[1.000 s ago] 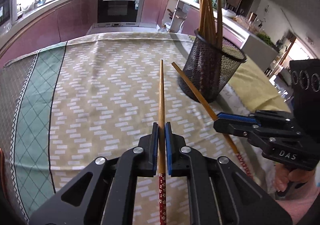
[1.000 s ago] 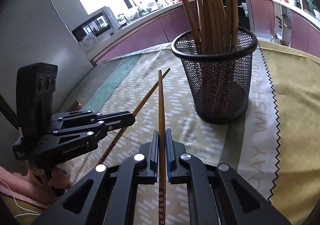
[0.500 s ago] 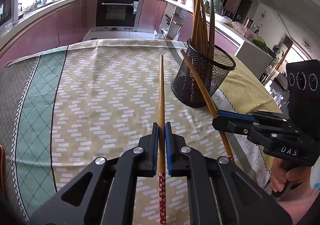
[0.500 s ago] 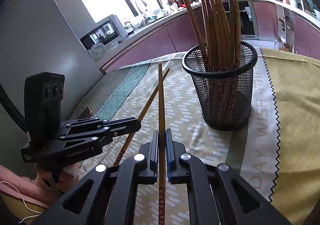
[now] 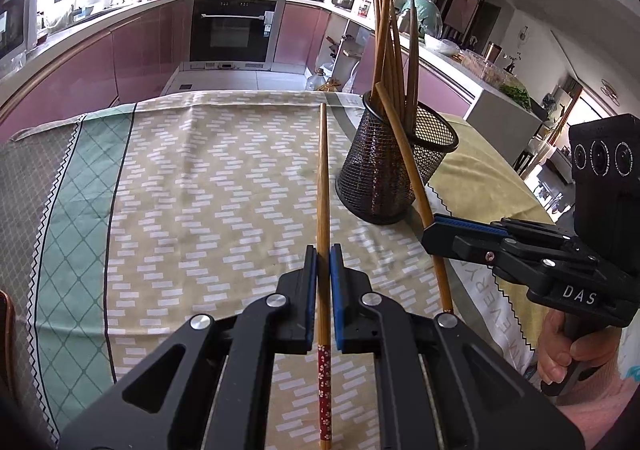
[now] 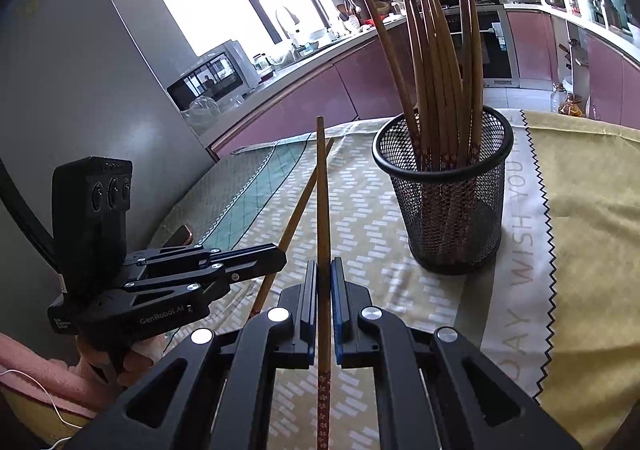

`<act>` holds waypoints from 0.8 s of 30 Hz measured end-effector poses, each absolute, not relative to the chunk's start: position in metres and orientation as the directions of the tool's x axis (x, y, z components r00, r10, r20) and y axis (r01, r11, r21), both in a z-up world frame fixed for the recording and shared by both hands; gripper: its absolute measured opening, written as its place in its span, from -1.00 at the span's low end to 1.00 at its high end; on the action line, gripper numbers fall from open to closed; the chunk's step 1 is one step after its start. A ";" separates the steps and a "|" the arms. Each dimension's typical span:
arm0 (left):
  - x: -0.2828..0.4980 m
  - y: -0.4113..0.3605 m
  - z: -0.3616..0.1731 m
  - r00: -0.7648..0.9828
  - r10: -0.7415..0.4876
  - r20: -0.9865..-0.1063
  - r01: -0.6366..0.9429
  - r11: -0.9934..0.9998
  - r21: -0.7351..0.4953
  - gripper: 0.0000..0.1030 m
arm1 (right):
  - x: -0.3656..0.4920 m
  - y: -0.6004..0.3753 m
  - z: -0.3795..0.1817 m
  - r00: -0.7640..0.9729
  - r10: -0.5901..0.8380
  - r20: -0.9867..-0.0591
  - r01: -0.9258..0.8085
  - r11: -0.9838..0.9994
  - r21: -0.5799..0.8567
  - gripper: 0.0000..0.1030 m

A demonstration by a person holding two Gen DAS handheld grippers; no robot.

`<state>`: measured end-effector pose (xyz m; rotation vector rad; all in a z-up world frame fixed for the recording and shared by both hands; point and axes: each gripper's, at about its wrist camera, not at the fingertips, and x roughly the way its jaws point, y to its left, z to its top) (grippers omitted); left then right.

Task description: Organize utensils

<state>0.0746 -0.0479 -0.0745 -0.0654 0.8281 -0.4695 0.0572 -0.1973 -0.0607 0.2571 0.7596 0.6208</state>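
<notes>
Left wrist view: the left gripper (image 5: 323, 250) is clenched on a wooden chopstick (image 5: 322, 186), blue pads pressing the shaft from both sides. The chopstick runs straight ahead above the tabletop (image 5: 200, 190); its red flower-printed end sticks out behind the pads, toward the camera. The patterned tablecloth (image 5: 72, 210) has a green diamond band along the left. A black mesh holder (image 5: 394, 166) stands upright ahead and to the right, with several chopsticks upright in it, tips fanned out above the rim. The right gripper (image 5: 430, 234) enters from the right edge, held by a hand (image 5: 560, 346). It is clamped on a second chopstick (image 5: 404, 154), which slants up and left; its upper part crosses in front of the holder. Whether it touches the rim cannot be told from here.

Right wrist view: the right gripper (image 6: 324, 274) grips its chopstick (image 6: 322, 210) between the blue pads, shaft pointing forward, patterned end near the camera. The mesh holder (image 6: 452, 218) stands ahead to the right on a white cloth strip with grey lettering, beside a yellow cloth (image 6: 592, 210). The bundle of chopsticks (image 6: 436, 70) in the holder leans in various directions. The left gripper (image 6: 280, 258) comes in from the left, closed on its chopstick (image 6: 296, 210), which angles up and right and passes behind the right one. Both held chopsticks are off the tabletop, near the holder but outside it.
</notes>
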 end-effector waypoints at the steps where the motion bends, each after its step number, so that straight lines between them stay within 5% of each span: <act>1: 0.074 -0.048 -0.074 0.581 -0.429 -0.692 0.377 0.895 -0.238 -0.86 | 0.057 -0.198 -0.061 0.560 0.609 -0.562 -0.430 0.793 0.431 -0.89; 24: 0.070 -0.047 -0.062 0.592 -0.459 -0.663 0.394 0.882 -0.259 -0.86 | 0.055 -0.211 -0.048 0.590 0.622 -0.515 -0.431 0.782 0.450 -0.89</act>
